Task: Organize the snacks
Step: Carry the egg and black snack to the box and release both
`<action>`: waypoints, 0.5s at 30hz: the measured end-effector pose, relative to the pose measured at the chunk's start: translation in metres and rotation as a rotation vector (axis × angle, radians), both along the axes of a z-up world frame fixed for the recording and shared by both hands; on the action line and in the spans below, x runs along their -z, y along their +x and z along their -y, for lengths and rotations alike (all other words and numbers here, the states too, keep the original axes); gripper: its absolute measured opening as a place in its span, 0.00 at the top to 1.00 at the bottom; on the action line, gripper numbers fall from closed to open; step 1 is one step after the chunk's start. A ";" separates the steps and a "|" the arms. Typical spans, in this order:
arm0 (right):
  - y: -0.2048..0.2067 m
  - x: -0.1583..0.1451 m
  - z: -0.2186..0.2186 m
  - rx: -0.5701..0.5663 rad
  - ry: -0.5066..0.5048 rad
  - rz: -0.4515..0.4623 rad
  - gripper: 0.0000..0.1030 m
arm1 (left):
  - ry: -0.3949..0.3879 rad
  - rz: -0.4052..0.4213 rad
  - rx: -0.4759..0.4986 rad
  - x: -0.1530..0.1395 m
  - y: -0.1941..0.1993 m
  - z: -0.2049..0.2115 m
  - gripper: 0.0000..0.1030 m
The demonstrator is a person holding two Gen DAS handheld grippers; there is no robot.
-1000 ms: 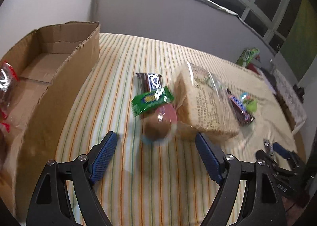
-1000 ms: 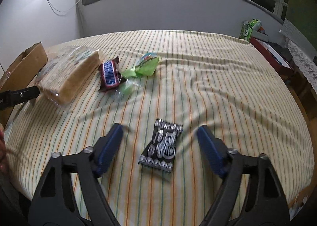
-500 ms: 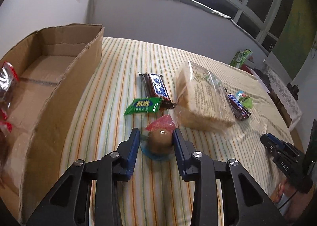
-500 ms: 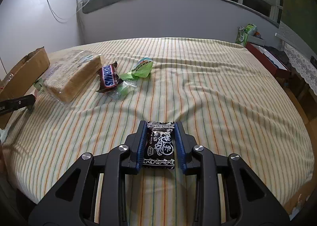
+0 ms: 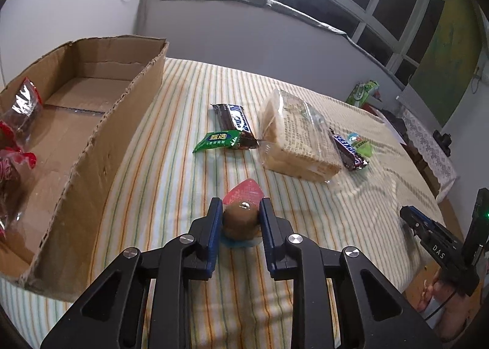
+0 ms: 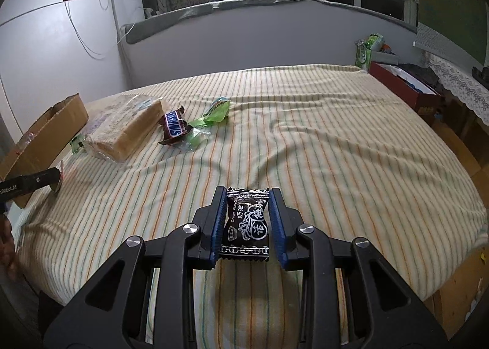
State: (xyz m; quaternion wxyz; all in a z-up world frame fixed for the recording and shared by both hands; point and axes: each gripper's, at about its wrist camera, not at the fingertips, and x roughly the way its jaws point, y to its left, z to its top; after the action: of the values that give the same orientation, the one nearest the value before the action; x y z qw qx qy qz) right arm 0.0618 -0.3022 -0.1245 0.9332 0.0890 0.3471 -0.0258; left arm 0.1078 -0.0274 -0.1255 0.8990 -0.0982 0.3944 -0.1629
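Note:
My left gripper [image 5: 240, 211] is shut on a brown jelly cup with a red lid [image 5: 241, 219], held just above the striped cloth. The open cardboard box [image 5: 101, 147] stands to its left, with red-wrapped snacks [image 5: 15, 135] inside. My right gripper [image 6: 247, 205] is shut on a black candy packet [image 6: 247, 223], lifted over the cloth. On the cloth lie a bagged bread loaf [image 5: 298, 141], two Snickers bars [image 5: 237, 123] [image 5: 348, 150] and a green packet [image 5: 218, 141]. The loaf [image 6: 128, 129] and one bar [image 6: 174, 127] also show in the right wrist view.
The striped cloth [image 6: 321, 141] covers a table with a front edge near me. A green wrapper [image 6: 215, 110] lies by the Snickers bar. A red box [image 6: 406, 89] and a green bag [image 6: 366, 49] stand beyond the table at far right. A grey wall rises behind.
Both grippers closed from wide open, the left on the jelly cup and the right on the black packet. Both have since lifted slightly with their snacks.

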 end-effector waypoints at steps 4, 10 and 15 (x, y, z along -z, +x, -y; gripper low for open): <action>0.002 0.001 -0.001 -0.002 0.003 0.003 0.72 | 0.003 0.002 0.006 0.001 -0.004 0.000 0.78; 0.002 0.008 0.000 -0.009 0.017 -0.011 0.72 | 0.088 -0.005 0.028 0.004 -0.009 0.013 0.76; 0.000 0.009 -0.001 -0.011 0.024 -0.007 0.72 | 0.169 0.025 0.044 0.004 -0.010 0.026 0.75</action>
State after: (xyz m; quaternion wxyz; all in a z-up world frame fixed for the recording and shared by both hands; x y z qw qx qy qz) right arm 0.0621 -0.3013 -0.1339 0.9310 0.0981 0.3513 -0.0171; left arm 0.0981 -0.0530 -0.1296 0.9051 -0.0111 0.3978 -0.1498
